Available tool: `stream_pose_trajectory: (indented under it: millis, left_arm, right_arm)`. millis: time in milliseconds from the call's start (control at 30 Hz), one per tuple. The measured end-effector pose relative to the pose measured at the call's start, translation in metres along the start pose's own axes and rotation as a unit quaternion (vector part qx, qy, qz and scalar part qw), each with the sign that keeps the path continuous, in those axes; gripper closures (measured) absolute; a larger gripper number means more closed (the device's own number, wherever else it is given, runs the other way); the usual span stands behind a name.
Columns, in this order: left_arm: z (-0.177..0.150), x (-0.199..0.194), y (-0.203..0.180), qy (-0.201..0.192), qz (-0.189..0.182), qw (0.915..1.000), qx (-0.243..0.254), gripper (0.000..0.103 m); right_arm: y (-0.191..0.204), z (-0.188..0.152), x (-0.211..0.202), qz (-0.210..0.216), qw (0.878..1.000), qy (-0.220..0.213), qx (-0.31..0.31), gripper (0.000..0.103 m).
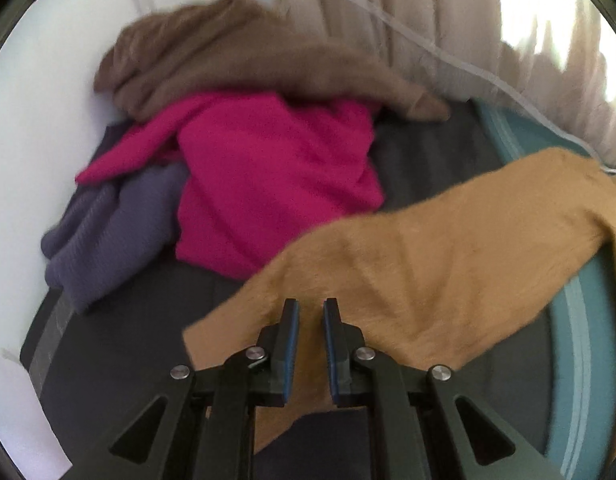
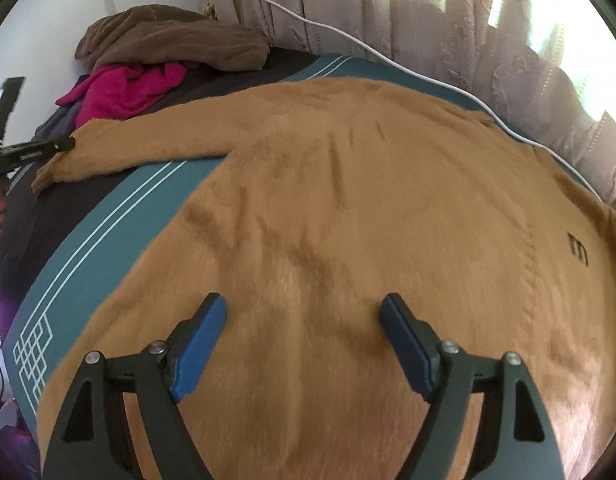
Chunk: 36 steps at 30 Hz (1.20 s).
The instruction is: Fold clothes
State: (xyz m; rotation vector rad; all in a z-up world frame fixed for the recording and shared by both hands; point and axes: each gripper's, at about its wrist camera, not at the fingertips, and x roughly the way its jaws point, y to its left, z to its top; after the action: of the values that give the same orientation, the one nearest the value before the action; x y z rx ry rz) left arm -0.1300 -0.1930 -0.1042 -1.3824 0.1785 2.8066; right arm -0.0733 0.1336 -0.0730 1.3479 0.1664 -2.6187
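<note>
A tan fuzzy sweater [image 2: 348, 208] lies spread flat on the teal bed cover [image 2: 119, 216], its sleeve [image 2: 139, 148] stretched out to the left. My right gripper [image 2: 303, 312] is open above the sweater's body, holding nothing. My left gripper [image 1: 311, 312] has its jaws nearly together around the sleeve [image 1: 428, 264] near the cuff; a narrow gap shows between the pads. The left gripper also shows in the right wrist view [image 2: 63, 144] at the sleeve end.
A pile of clothes sits at the back left: a brown garment [image 1: 227, 52], a magenta one [image 1: 275, 176] and a purple one [image 1: 103, 232]. A white cable [image 2: 348, 40] runs along the curtain [image 2: 448, 32]. A white wall [image 1: 35, 120] is on the left.
</note>
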Motion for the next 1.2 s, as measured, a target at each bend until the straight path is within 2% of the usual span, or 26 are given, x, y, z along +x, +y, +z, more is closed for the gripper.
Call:
stream_pose_trajectory:
  millis: [33, 167, 233, 300, 400, 467, 567, 667, 733, 900, 967, 1067, 1167, 1200]
  left_arm:
    - [-0.001, 0.001, 0.002, -0.009, 0.000, 1.0000, -0.005, 0.089]
    - [0.004, -0.002, 0.003, 0.009, 0.015, 0.9996, -0.023, 0.089]
    - [0.007, -0.013, -0.008, 0.002, 0.017, 0.9996, -0.021, 0.089]
    - [0.011, -0.027, -0.025, -0.013, -0.009, 0.9998, -0.013, 0.089]
    - [0.014, -0.055, -0.073, -0.039, -0.066, 0.9969, 0.018, 0.089]
    - [0.015, -0.074, -0.114, -0.051, -0.117, 0.9907, 0.048, 0.089]
    - [0.011, -0.098, -0.180, -0.057, -0.192, 0.9750, 0.096, 0.089]
    - [0.002, -0.119, -0.244, -0.057, -0.253, 0.9562, 0.136, 0.089]
    - [-0.005, -0.127, -0.278, -0.053, -0.275, 0.9470, 0.157, 0.089]
    - [-0.027, -0.133, -0.343, -0.046, -0.295, 0.9326, 0.202, 0.089]
    - [-0.034, -0.130, -0.354, -0.041, -0.289, 0.9334, 0.208, 0.089]
    - [-0.041, -0.116, -0.364, -0.026, -0.275, 0.9386, 0.207, 0.089]
    - [-0.048, -0.107, -0.359, -0.013, -0.275, 0.9400, 0.201, 0.089]
    - [-0.050, -0.104, -0.357, -0.010, -0.278, 0.9397, 0.199, 0.089]
  right_arm:
    - [0.000, -0.003, -0.002, 0.000, 1.000, -0.001, 0.003, 0.021]
    - [0.000, -0.015, -0.011, 0.006, 1.000, -0.001, 0.006, 0.021]
    - [-0.004, -0.023, -0.019, 0.016, 1.000, -0.002, 0.016, 0.021]
    - [-0.016, -0.034, -0.032, 0.031, 0.999, -0.007, 0.038, 0.021]
    - [-0.042, -0.050, -0.051, 0.016, 0.997, -0.015, 0.072, 0.020]
    - [-0.069, -0.063, -0.070, -0.004, 0.994, -0.027, 0.105, 0.020]
    - [-0.114, -0.088, -0.104, -0.038, 0.984, -0.050, 0.168, 0.020]
    - [-0.152, -0.117, -0.139, -0.084, 0.969, -0.075, 0.221, 0.020]
    - [-0.177, -0.142, -0.165, -0.124, 0.953, -0.091, 0.260, 0.020]
    - [-0.228, -0.198, -0.210, -0.218, 0.908, -0.104, 0.341, 0.020]
    - [-0.246, -0.215, -0.216, -0.226, 0.897, -0.097, 0.368, 0.025]
    - [-0.265, -0.231, -0.214, -0.208, 0.890, -0.091, 0.395, 0.035]
    - [-0.278, -0.230, -0.196, -0.175, 0.895, -0.075, 0.403, 0.043]
    - [-0.281, -0.229, -0.189, -0.172, 0.897, -0.068, 0.402, 0.050]
